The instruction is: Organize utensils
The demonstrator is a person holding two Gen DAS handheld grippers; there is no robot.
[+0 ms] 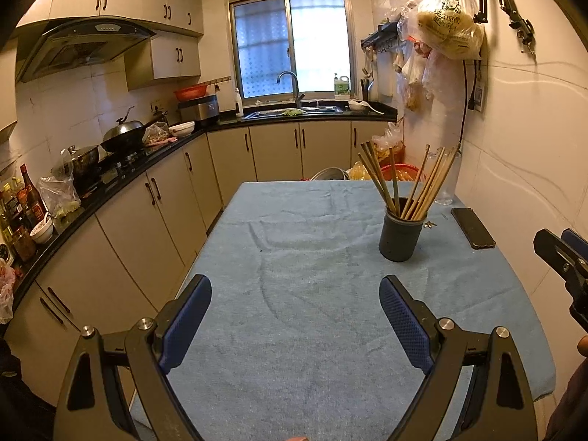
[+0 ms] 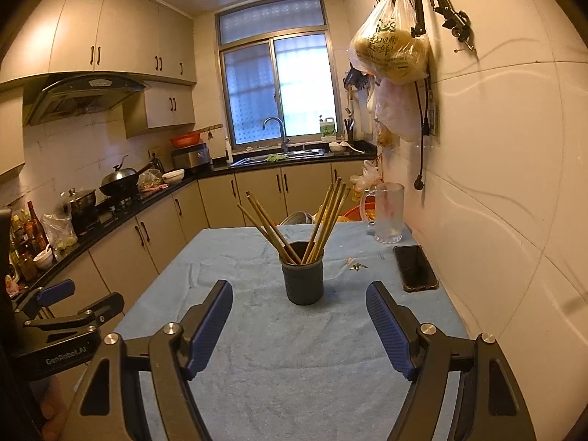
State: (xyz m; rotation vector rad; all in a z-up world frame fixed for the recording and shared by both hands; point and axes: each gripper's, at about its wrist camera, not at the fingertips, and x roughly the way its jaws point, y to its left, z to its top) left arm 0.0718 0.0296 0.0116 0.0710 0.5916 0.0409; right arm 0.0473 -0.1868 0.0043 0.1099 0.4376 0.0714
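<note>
Nearby, phone [image 2: 415, 268] beside glass mug [image 2: 388, 213].

the room is rather dim with a warm yellow tone. the strongest light comes through the window [image 1: 290, 46], whose right pane is overexposed to white in both views. the holder [image 2: 303, 273] throws a soft shadow on the blue cloth [image 2: 279, 349]. both pictures are sharp in the middle, but straight lines bend strongly near the edges, and the corners are black.
</note>
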